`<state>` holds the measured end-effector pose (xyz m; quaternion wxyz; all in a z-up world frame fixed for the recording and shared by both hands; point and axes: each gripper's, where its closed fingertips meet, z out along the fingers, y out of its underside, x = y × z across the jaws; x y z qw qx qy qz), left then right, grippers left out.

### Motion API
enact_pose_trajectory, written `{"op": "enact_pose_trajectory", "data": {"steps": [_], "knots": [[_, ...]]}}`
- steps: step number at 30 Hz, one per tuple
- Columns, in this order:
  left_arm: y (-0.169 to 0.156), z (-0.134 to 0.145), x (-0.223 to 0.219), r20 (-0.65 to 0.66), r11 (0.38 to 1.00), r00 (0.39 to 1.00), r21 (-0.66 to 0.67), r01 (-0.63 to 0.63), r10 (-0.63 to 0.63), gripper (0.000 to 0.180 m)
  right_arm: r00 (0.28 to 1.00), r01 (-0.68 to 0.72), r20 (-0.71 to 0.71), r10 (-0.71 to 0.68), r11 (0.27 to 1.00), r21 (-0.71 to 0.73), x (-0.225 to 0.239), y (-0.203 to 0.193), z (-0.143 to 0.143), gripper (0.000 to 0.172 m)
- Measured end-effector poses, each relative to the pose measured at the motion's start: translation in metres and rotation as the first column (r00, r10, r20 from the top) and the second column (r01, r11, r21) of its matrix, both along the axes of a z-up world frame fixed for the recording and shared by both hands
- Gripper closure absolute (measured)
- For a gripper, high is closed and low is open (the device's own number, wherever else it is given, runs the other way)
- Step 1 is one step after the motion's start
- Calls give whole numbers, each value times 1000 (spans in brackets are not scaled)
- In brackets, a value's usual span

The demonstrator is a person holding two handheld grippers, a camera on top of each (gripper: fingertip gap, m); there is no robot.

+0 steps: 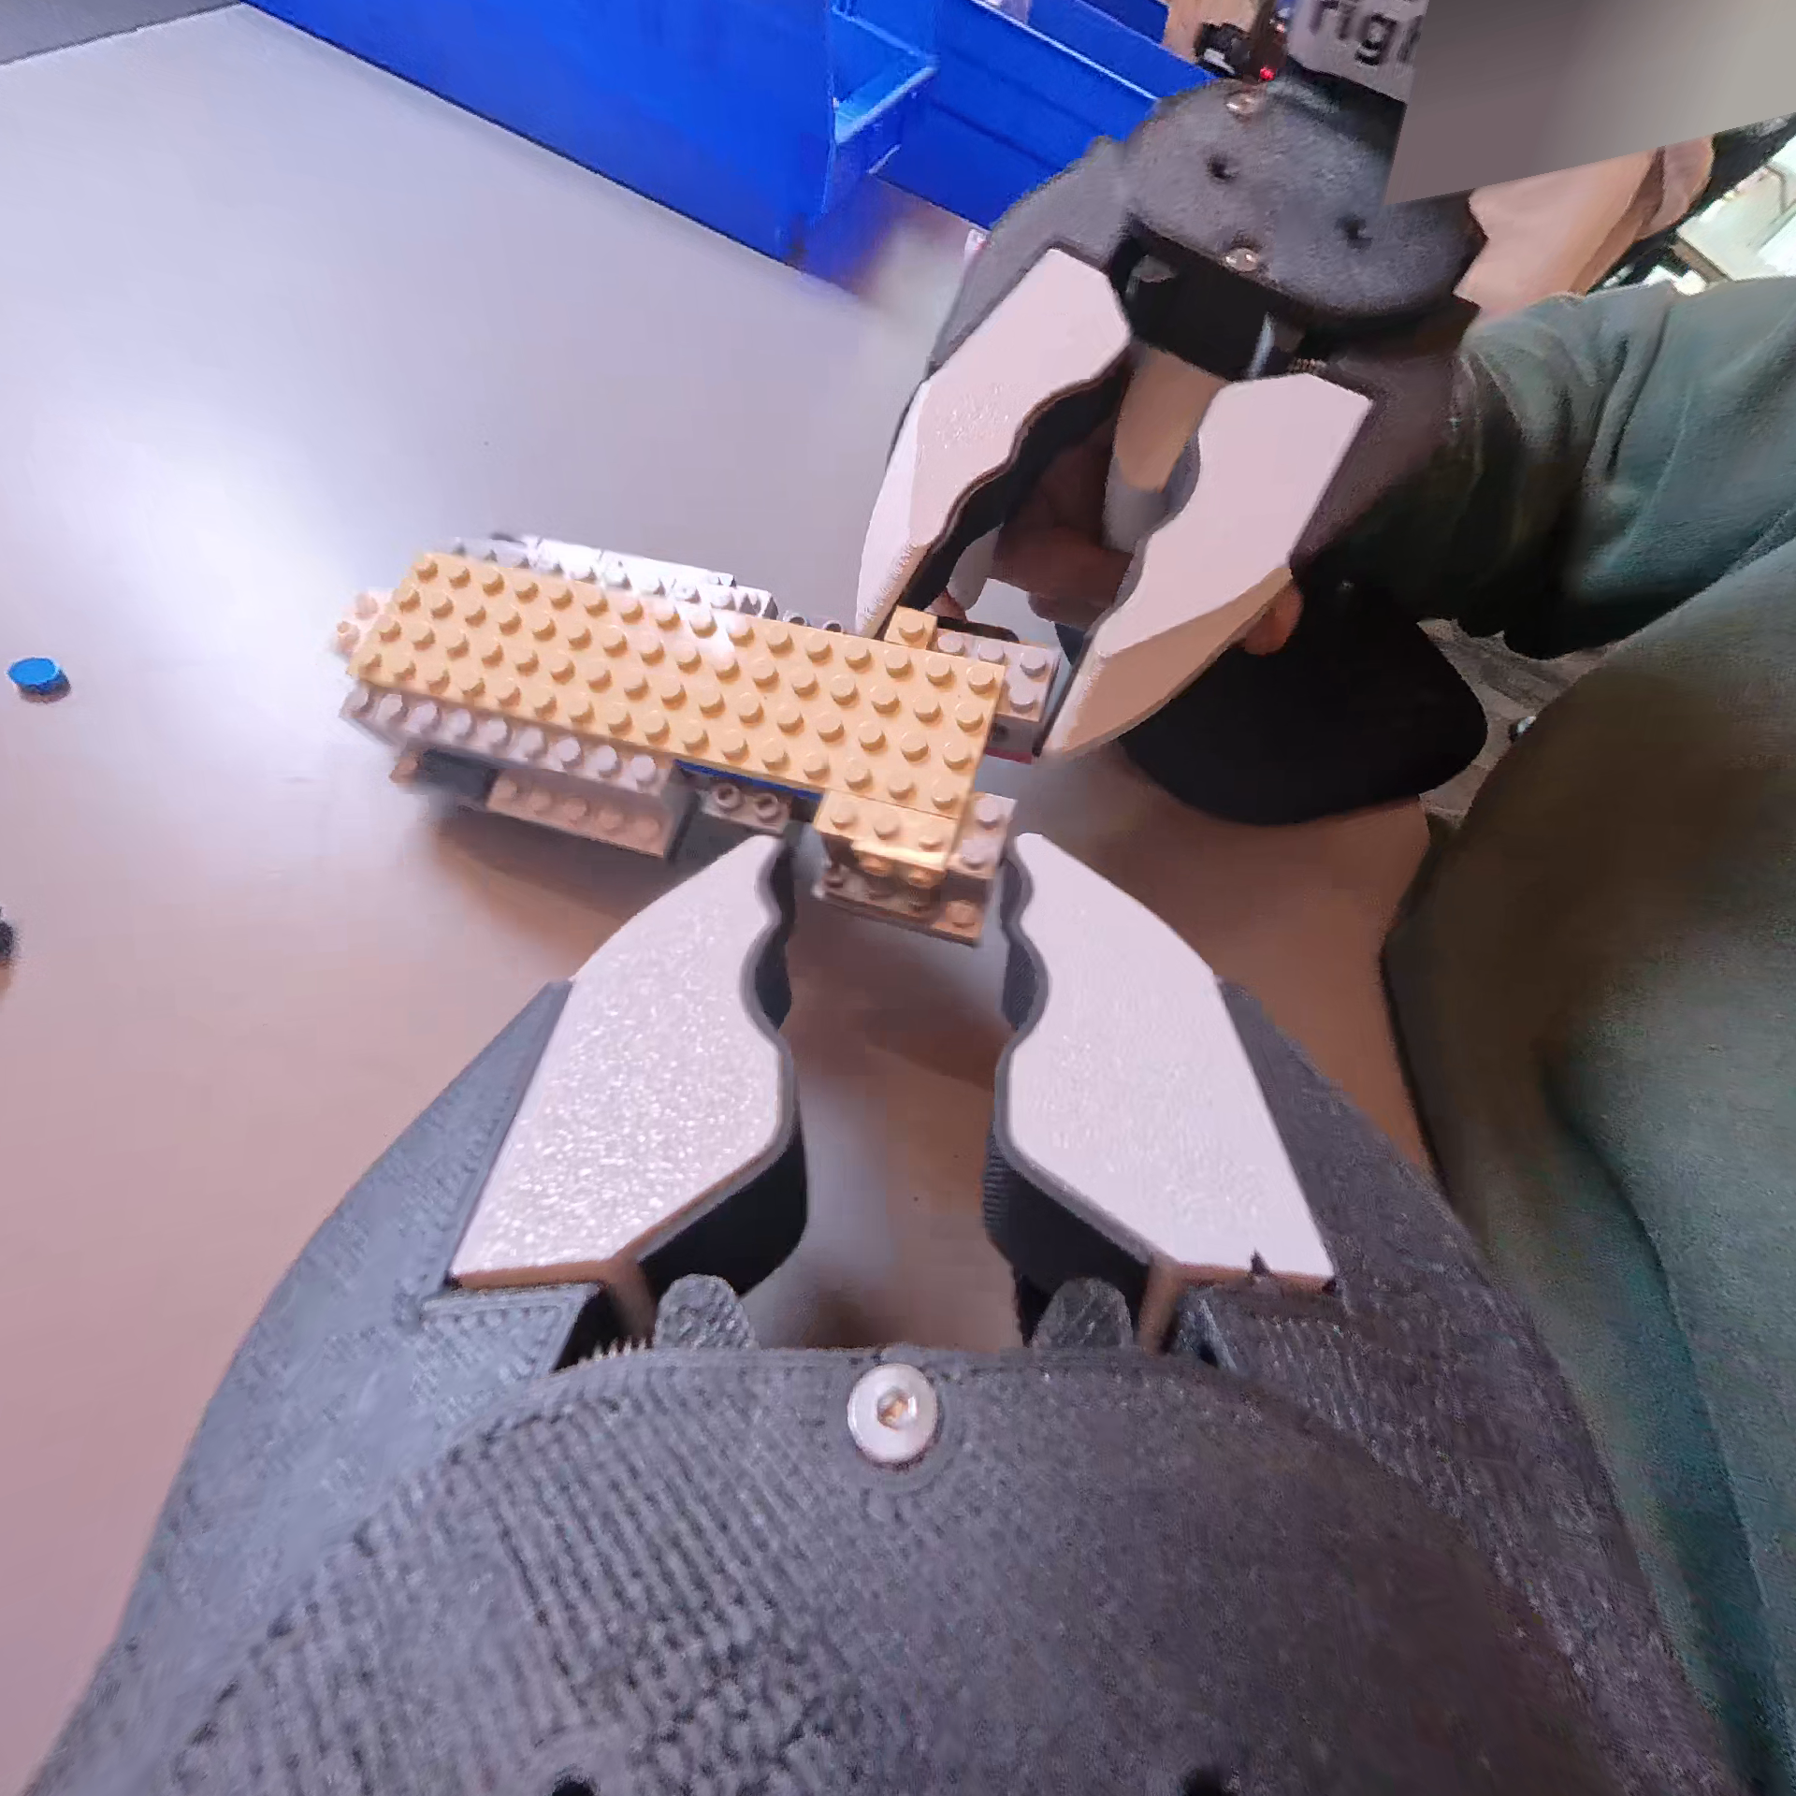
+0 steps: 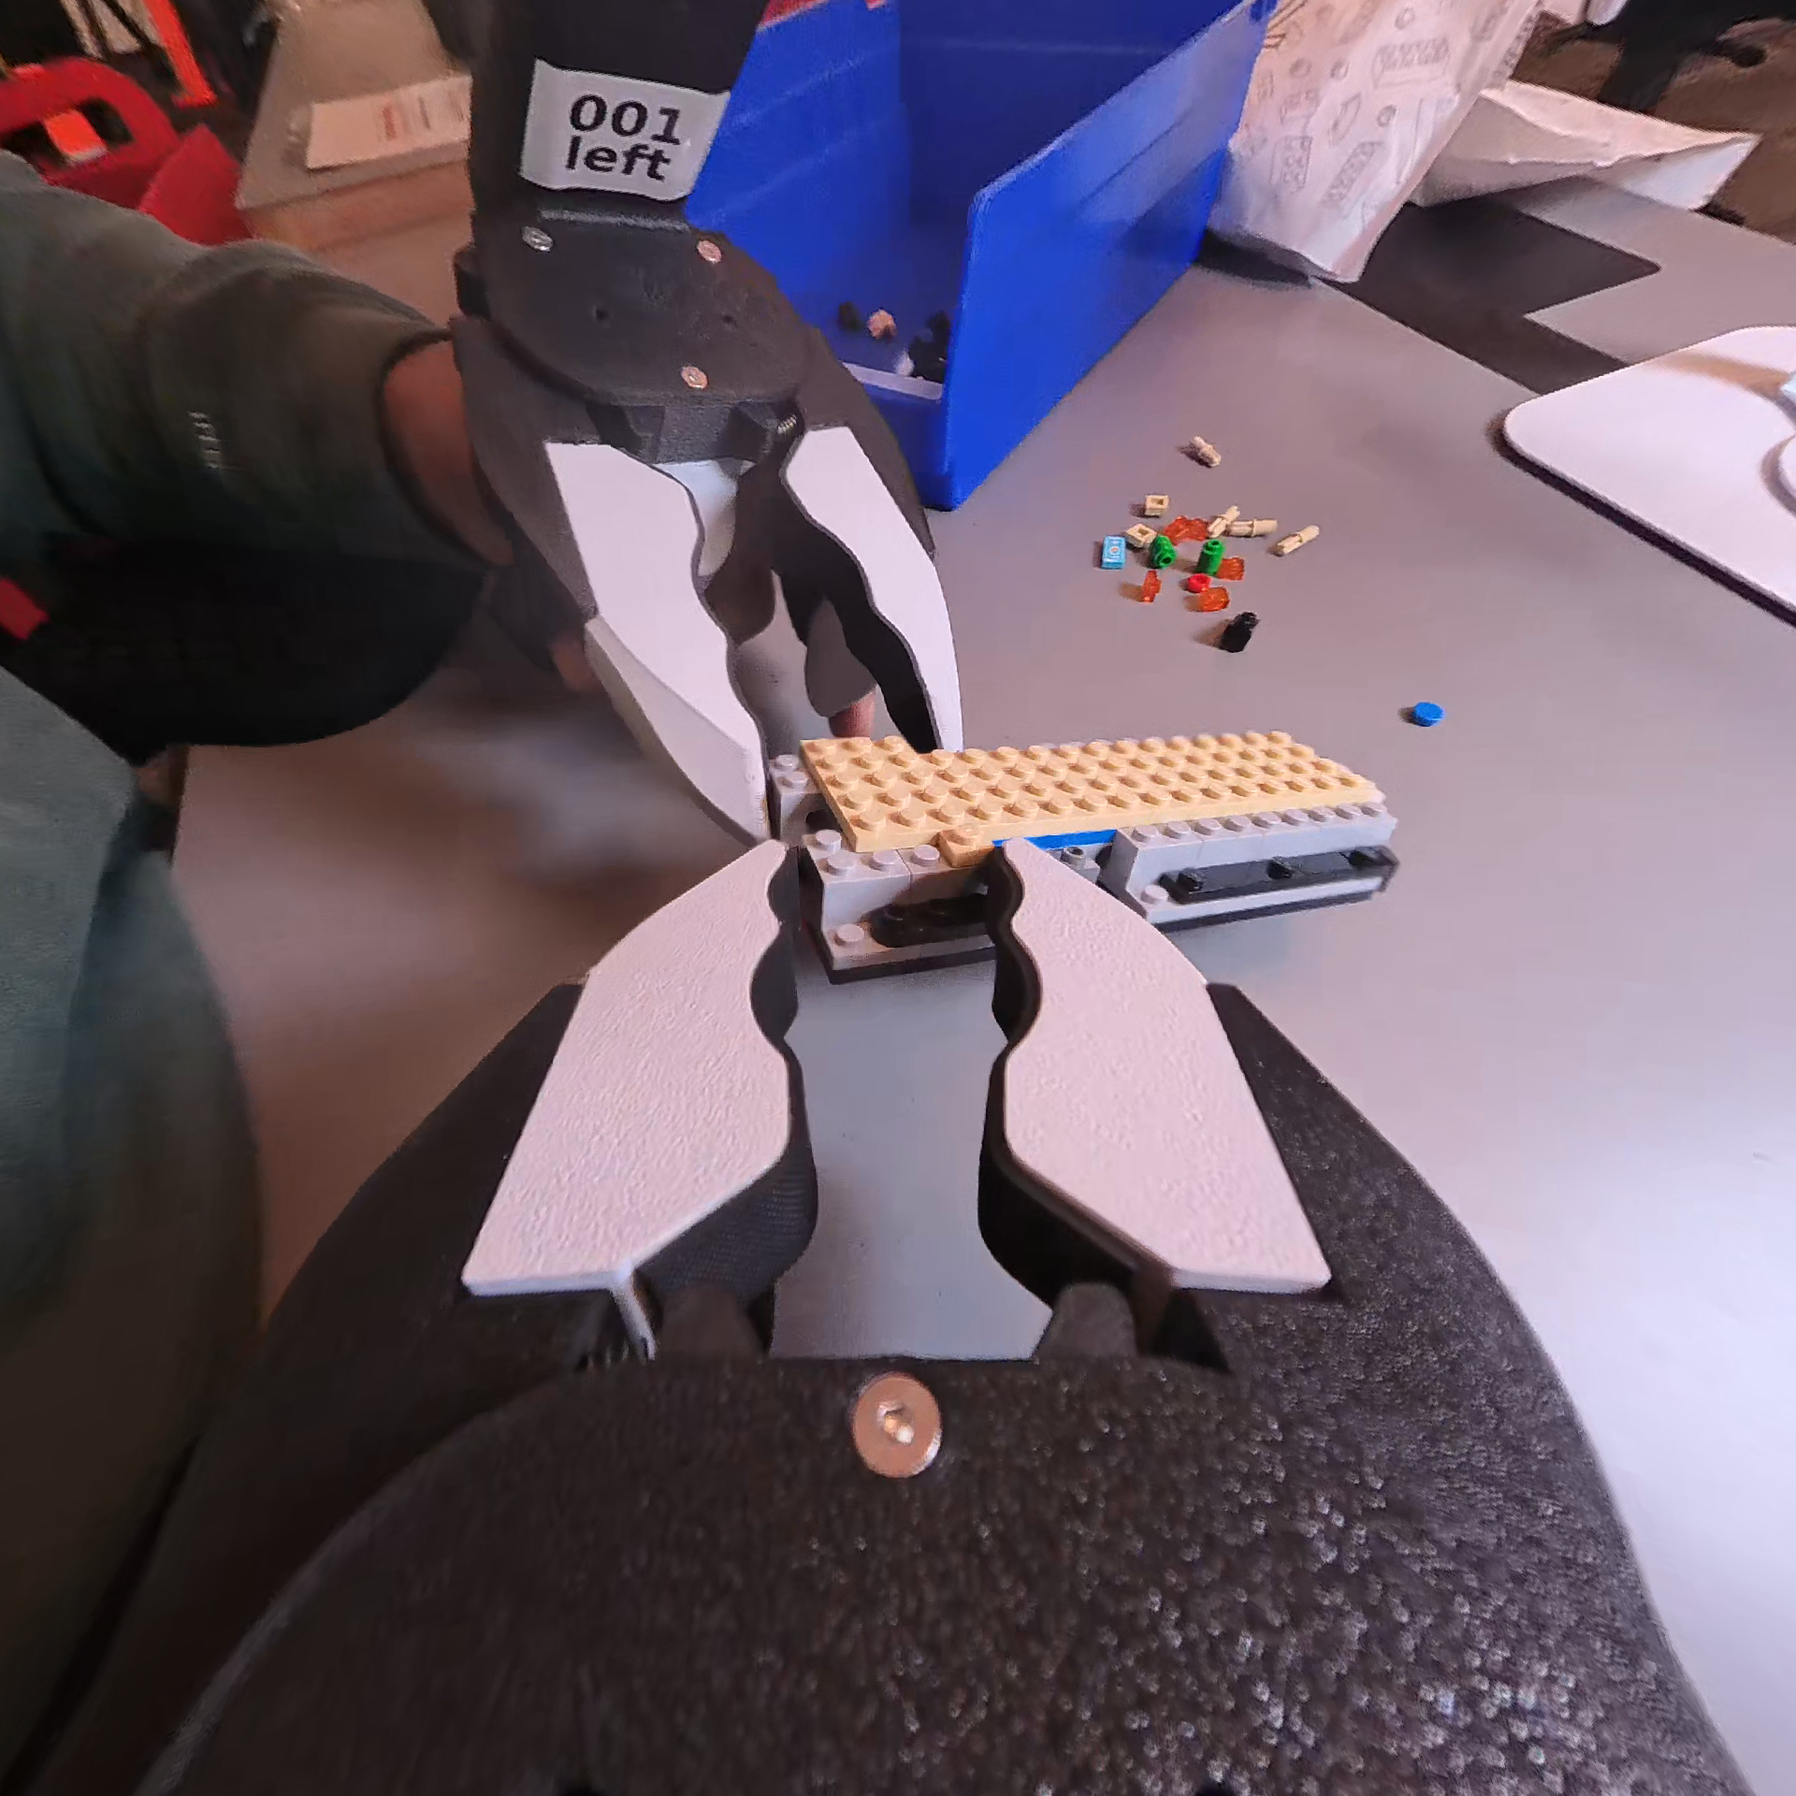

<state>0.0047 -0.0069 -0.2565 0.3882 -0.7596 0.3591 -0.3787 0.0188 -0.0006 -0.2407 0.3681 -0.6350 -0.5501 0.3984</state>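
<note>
Label [image 2: 622, 131], white with printed characters, stuck on the black body of the left gripper [image 1: 899, 875]; part of a similar one on the right gripper [image 2: 894, 865], cut off at the frame's top in the left wrist view. No brand legible on any brick.

Brick model [image 2: 1069, 787], a long tan studded plate over grey and black bricks with a blue strip between, lying near the worktop's [image 2: 1263, 1118] front edge, its long side running away toward the right edge. Clamped at the one end nearest the person from two opposite sides: left gripper's fingers closed on the short tan-and-grey stub, right gripper's fingers closed across the grey and black side wall just beside it. Fingertips of the two almost touching at the model's corner.

Bare grey surface between the model and the front edge, and more beyond the model's far end.

Toward the back edge, a blue bin [image 2: 1069, 243] with a few small parts inside, and a white paper bag [image 2: 1361, 126] printed with line drawings. Between bin and model, a scatter of loose small pieces [image 2: 1195, 564] in tan, orange, green, red and black; apart from it, a single blue round stud [image 2: 1424, 714]. At the right edge, a white rounded board [image 2: 1672, 457]. Dark green sleeve [image 2: 146, 389] crowding the left side.
</note>
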Motion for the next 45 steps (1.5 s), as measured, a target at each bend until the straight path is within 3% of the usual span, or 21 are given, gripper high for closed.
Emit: {"op": "enact_pose_trajectory", "data": {"steps": [4, 8, 14, 20, 24, 32, 35, 38, 41, 45], "knots": [[-1, 8, 0, -65, 993, 998, 117, 32, -24, 144, 996, -91, -19, 89, 984, -156, 5, -2, -1, 137], [-4, 7, -1, -73, 992, 996, 117, 50, -42, 144, 984, -178, -63, 169, 965, -192, 7, -5, 3, 138], [-6, 8, 0, -166, 962, 985, 257, 88, -45, 145, 967, -255, -87, 240, 879, -403, 10, -3, -1, 146], [-10, 3, 1, -258, 921, 964, 358, 154, -61, 145, 956, -286, -51, 290, 873, -394, 10, -3, -10, 163], [-16, -3, 3, -310, 893, 946, 392, 221, -98, 145, 936, -323, 11, 351, 873, -364, 13, -8, -21, 164], [-20, -5, 7, -351, 832, 926, 466, 301, -139, 145, 926, -323, -21, 376, 764, -559, 18, -10, -25, 166], [-31, -19, 8, -411, 810, 889, 440, 389, -203, 146, 947, -277, -19, 321, 784, -555, 23, 6, -25, 166], [-32, -26, 5, -429, 810, 885, 444, 383, -183, 146, 952, -277, -20, 305, 833, -479, 32, 10, -20, 166], [-27, -23, 5, -387, 838, 902, 413, 357, -193, 146, 943, -314, -16, 333, 870, -380, 30, -1, -16, 166], [-22, -28, 5, -367, 885, 913, 344, 312, -179, 146, 926, -374, -145, 350, 905, -204, 29, -3, 12, 166]]}}
